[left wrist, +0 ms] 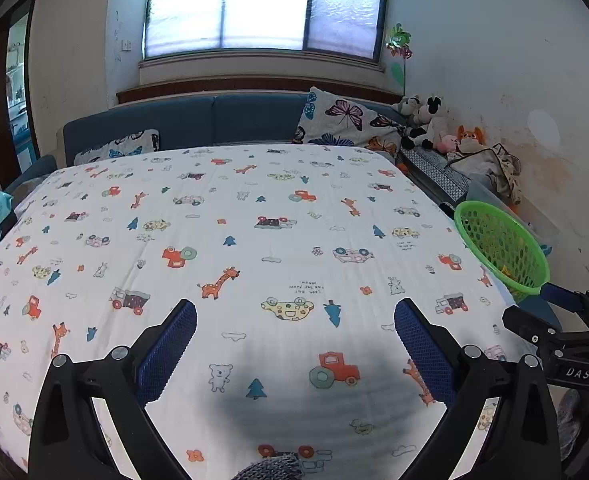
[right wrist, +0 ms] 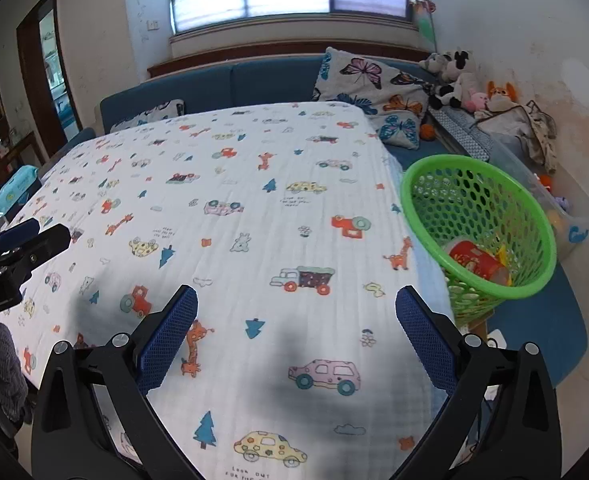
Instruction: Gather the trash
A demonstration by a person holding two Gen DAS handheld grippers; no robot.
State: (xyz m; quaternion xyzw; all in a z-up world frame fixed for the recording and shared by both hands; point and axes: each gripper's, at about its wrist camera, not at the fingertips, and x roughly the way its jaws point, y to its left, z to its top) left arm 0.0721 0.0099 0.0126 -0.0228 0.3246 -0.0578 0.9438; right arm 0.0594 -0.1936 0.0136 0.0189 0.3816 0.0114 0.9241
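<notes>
Ahead of both sets of jaws I have the table (right wrist: 254,184) under its cartoon-print cloth, and as far as I can see it carries no loose trash, only a blue wipes pack (right wrist: 14,192) far off to the left. The green basket (right wrist: 534,284) hangs off the table edge just right of my right gripper (right wrist: 296,308), already holding a red cup (right wrist: 474,260) and some yellow scraps, so I judge collecting is about finished. My left gripper (left wrist: 294,320) and the right both hover spread wide, gripping nothing.
</notes>
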